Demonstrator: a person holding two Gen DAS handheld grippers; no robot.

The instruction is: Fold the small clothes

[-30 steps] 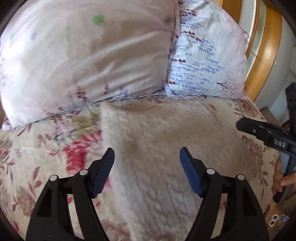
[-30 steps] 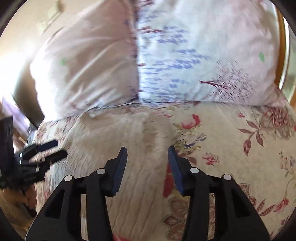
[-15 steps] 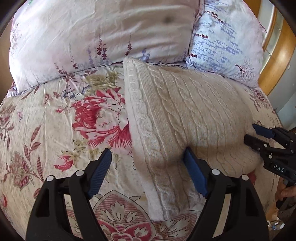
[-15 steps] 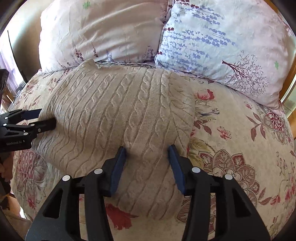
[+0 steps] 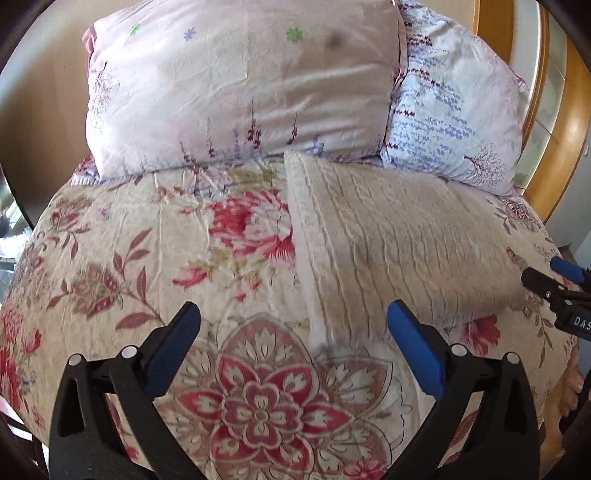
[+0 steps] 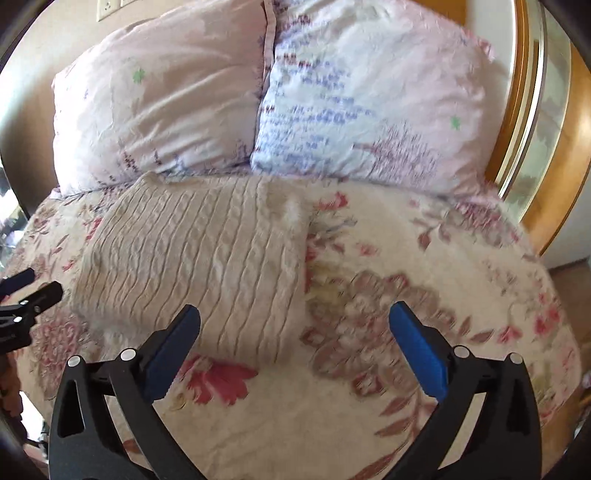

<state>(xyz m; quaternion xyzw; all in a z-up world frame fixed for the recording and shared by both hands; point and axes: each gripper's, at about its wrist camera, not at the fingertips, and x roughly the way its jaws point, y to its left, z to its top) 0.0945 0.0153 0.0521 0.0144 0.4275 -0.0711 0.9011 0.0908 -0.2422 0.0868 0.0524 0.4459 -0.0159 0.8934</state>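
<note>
bright daylight, fisheye-bent edges, right wrist view motion-blurred, left sharper

Folded sweater [image 5: 388, 251] laid on bedspread [image 5: 155, 258], far edge touching two pillows [image 5: 240, 92] set side by side behind; headboard [image 5: 561, 155] seen beyond, right.

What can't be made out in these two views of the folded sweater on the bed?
- Sweater: sleeves and neckline are tucked out of sight by the fold in both views.
- Bedspread pattern: smeared by motion blur in the right wrist view.
- Right tongs: cut off by the frame edge in the left wrist view.
- Left tongs: likewise clipped at the right wrist view's left edge.
- Wall socket: too small and clipped.
</note>
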